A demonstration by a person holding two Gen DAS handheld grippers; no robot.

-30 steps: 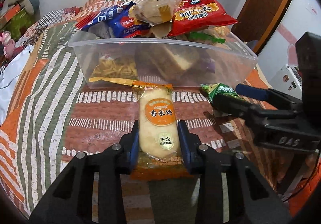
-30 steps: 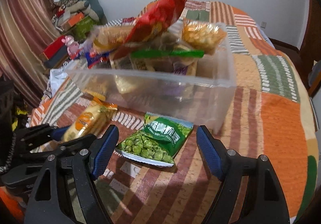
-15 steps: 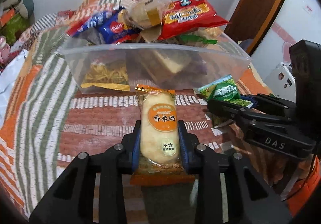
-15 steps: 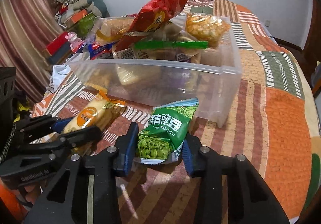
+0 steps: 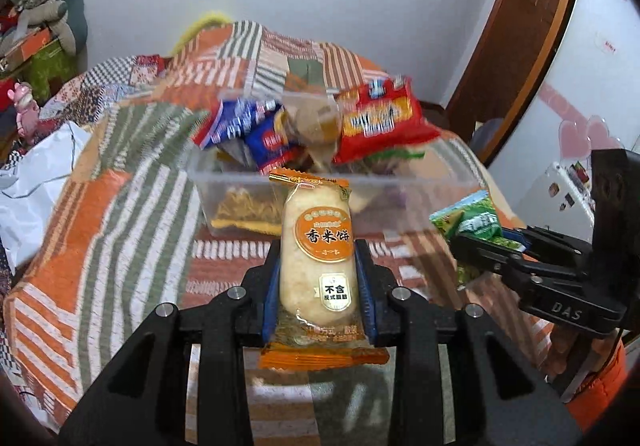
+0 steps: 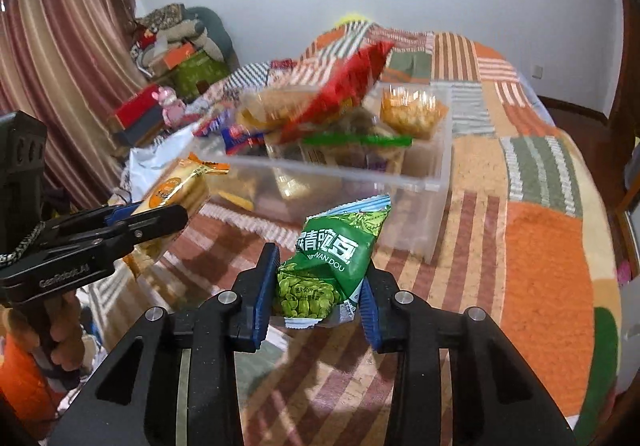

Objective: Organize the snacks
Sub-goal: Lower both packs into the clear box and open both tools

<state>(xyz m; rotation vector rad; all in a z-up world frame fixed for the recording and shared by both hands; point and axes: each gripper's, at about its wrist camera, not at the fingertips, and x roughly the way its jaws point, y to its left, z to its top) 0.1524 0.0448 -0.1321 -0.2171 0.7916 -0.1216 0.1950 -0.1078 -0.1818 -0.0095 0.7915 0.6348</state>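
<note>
My left gripper (image 5: 318,278) is shut on an orange rice cracker pack (image 5: 318,246) and holds it up in the air in front of the clear plastic bin (image 5: 448,174). My right gripper (image 6: 316,286) is shut on a green pea snack bag (image 6: 332,258), also lifted off the bedspread, near the bin (image 6: 436,202). The bin is heaped with snacks, with a red bag (image 5: 380,122) and a blue bag (image 5: 248,126) on top. Each gripper shows in the other's view: the right gripper (image 5: 480,242) and the left gripper (image 6: 160,214).
The bin stands on a striped patchwork bedspread (image 6: 540,246). A white plastic bag (image 5: 36,182) lies at the left. Boxes and soft toys (image 6: 176,58) are piled by the curtain. A wooden door (image 5: 520,26) stands at the right.
Both grippers have lifted their packs off the bedspread and risen. The right gripper closed on the green pea bag, which lay flat a second ago.
</note>
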